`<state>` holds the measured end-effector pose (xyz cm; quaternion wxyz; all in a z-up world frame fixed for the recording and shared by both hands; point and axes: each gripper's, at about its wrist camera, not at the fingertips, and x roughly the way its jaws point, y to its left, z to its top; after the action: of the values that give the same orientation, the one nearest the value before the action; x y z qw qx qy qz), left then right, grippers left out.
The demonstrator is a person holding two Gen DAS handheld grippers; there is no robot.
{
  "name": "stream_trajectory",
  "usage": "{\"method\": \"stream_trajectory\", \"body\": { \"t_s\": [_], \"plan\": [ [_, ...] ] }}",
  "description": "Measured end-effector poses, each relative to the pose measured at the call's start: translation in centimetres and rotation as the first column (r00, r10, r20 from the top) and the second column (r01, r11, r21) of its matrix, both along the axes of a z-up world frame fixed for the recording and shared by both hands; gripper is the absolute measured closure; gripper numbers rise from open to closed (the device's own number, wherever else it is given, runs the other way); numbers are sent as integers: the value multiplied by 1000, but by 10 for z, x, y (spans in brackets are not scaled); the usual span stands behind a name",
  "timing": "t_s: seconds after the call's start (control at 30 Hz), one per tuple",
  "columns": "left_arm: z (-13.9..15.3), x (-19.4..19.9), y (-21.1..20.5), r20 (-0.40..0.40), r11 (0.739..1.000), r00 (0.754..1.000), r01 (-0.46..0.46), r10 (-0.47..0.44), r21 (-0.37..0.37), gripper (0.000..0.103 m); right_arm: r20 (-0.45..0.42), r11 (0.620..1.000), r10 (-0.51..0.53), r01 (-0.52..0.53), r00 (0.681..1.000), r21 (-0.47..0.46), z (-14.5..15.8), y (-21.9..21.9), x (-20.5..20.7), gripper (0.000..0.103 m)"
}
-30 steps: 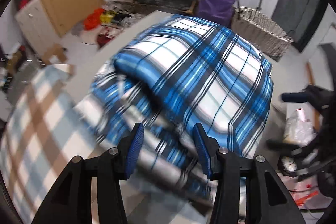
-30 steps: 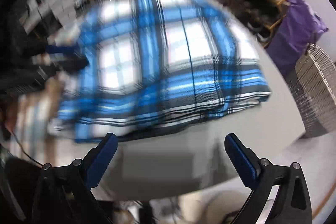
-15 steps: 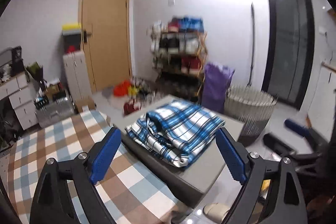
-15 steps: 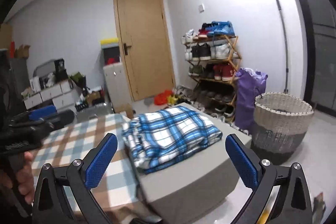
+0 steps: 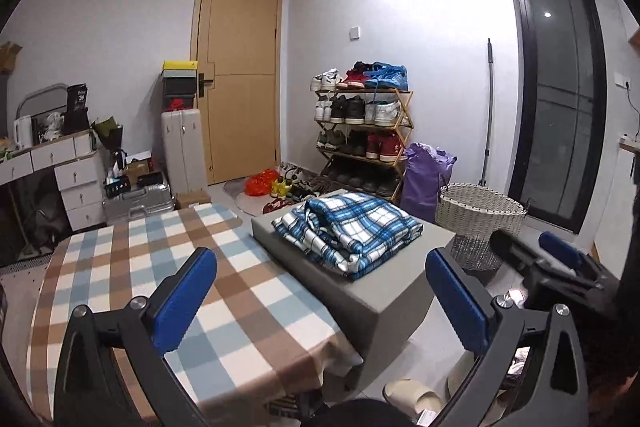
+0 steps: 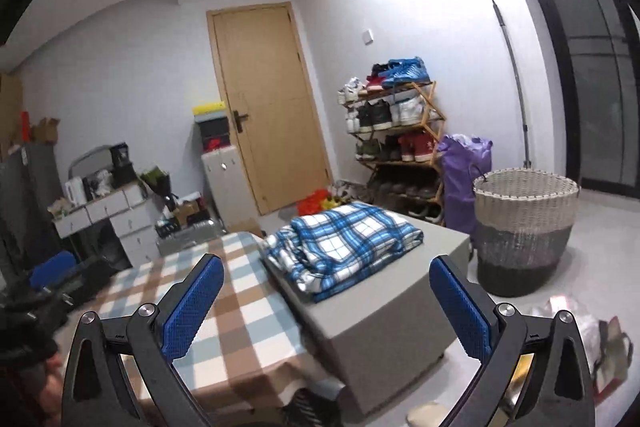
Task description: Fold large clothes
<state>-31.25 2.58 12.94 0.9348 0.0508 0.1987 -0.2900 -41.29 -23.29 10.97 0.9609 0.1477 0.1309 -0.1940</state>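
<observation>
A folded blue-and-white plaid garment [image 5: 352,227] [image 6: 344,239] lies in a loose stack on a grey block [image 5: 384,291] [image 6: 380,323]. The block stands at the end of a table with a brown-and-blue checked cloth [image 5: 160,267]. My left gripper [image 5: 320,267] hangs well back from the garment and above the cloth. Its jaws are opening wide with nothing between them. My right gripper [image 6: 325,267] is open too, empty, and just as far back. Each gripper shows at the edge of the other's view.
A wicker basket [image 6: 524,227] and a purple bag [image 6: 464,179] stand right of the block, with a shoe rack [image 5: 360,135] and a wooden door [image 5: 240,79] behind. Slippers [image 5: 412,393] lie on the floor near the block. White drawers [image 5: 72,179] sit at the far left.
Both grippers pulled back and up from the plaid garment, which now looks small and lies free on the block. The left jaws spread from narrow to wide.
</observation>
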Motion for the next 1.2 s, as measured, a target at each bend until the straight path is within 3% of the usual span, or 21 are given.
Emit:
{"method": "stream_trajectory", "body": {
  "t_s": [0.53, 1.2],
  "plan": [
    [-14, -10, 1, -52, 1000, 999, -9, 8, -8, 1, -2, 1000, 4, -4, 1000, -14, 3, 26, -20, 0],
    [-10, -19, -2, -39, 1000, 999, 22, -22, -4, 1, -4, 1000, -11, 11, 1000, -12, 7, 29, -29, 0]
  ]
}}
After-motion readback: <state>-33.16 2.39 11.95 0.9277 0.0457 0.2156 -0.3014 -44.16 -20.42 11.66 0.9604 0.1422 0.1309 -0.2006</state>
